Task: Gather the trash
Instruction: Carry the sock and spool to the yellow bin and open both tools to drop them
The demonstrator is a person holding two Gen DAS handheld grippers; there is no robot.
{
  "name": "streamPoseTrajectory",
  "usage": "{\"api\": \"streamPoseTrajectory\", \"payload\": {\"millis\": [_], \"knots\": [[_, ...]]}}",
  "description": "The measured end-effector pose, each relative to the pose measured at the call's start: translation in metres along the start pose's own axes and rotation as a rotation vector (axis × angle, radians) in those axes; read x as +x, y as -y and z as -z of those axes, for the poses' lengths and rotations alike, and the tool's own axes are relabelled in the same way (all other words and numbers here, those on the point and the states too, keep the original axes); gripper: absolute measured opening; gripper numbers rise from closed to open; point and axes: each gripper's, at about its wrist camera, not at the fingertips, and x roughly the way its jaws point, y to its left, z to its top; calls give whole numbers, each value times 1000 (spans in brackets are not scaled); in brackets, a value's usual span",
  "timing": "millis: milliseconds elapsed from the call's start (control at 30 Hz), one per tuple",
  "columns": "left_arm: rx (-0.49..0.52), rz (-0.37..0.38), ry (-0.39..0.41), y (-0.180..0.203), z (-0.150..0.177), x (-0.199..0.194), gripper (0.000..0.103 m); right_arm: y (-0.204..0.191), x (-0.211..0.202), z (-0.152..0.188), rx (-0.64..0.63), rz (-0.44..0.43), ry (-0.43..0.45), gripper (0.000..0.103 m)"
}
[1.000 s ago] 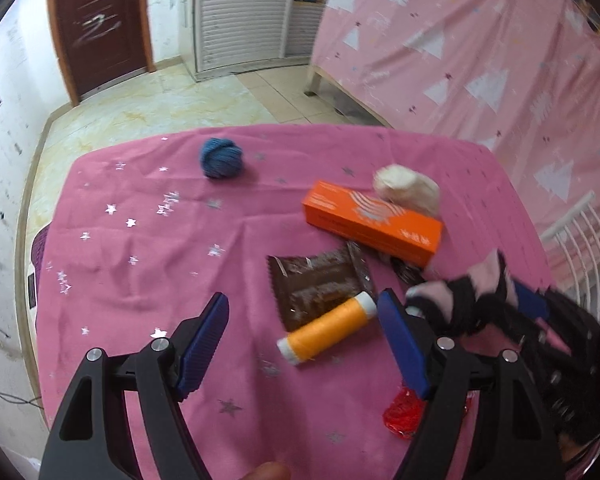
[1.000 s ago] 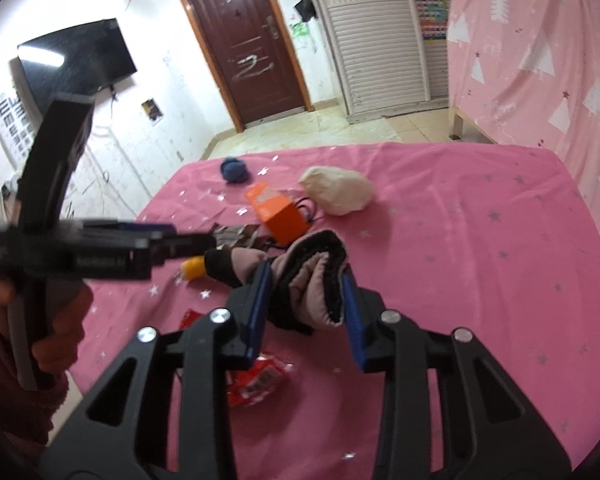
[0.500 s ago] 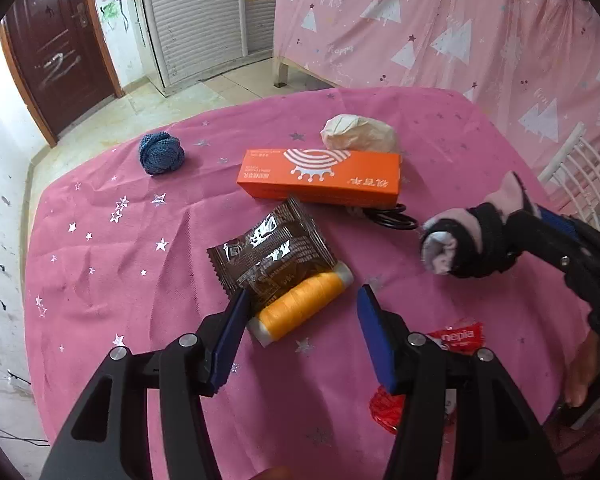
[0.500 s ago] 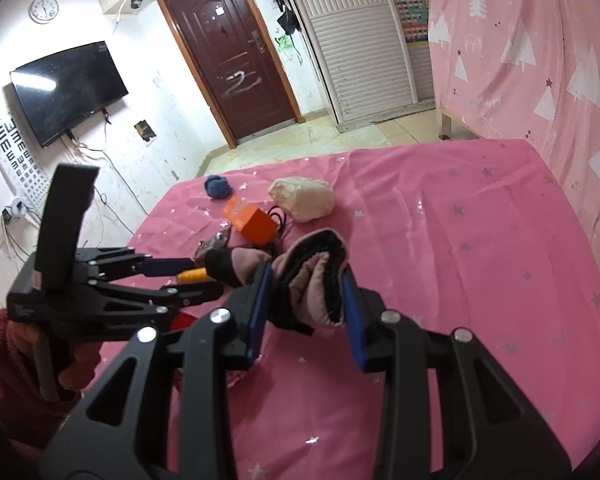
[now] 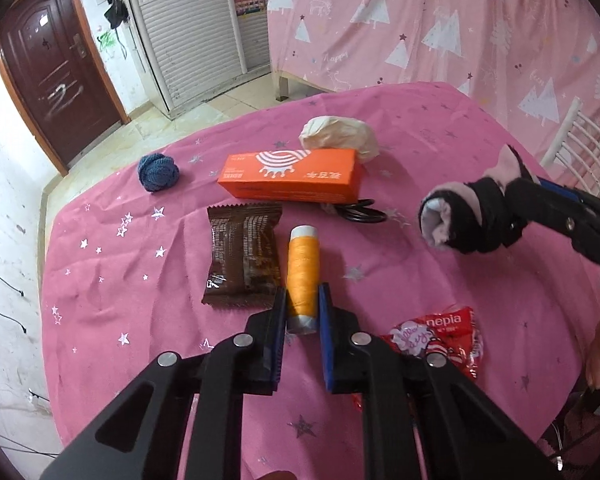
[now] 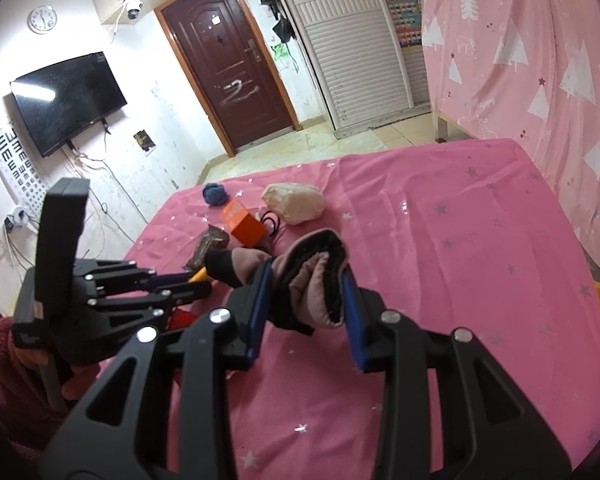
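On the pink star-print tablecloth (image 5: 112, 280) my left gripper (image 5: 302, 300) is shut on the near end of an orange thread spool (image 5: 300, 264). Just left of the spool lies a brown snack wrapper (image 5: 242, 256). A red crumpled wrapper (image 5: 440, 338) lies to the right, partly under the right finger. A beige paper wad (image 5: 340, 136) sits behind an orange box (image 5: 290, 176). My right gripper (image 6: 304, 284) is shut on a black and pink glove (image 6: 312, 276) and holds it above the table, to the right of the spool.
A blue yarn ball (image 5: 158, 172) rests at the far left and black hair ties (image 5: 360, 214) lie by the box. A white chair back (image 5: 580, 140) stands at the table's right edge. Pink curtains hang behind, and a door and shutter are beyond.
My left gripper moved over the orange spool, rolled to line up with it, and shut on its near end. The right gripper kept its hold on the glove and drifted slightly.
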Motion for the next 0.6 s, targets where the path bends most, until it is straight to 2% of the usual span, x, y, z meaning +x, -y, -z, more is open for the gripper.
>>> {"api": "streamPoseTrajectory", "payload": {"millis": [333, 600], "knots": [[5, 18, 73, 7, -8, -38, 9, 14, -23, 2, 39, 5, 58, 32], [56, 42, 123, 49, -29, -60, 9, 39, -48, 6, 85, 28, 115, 32]]}}
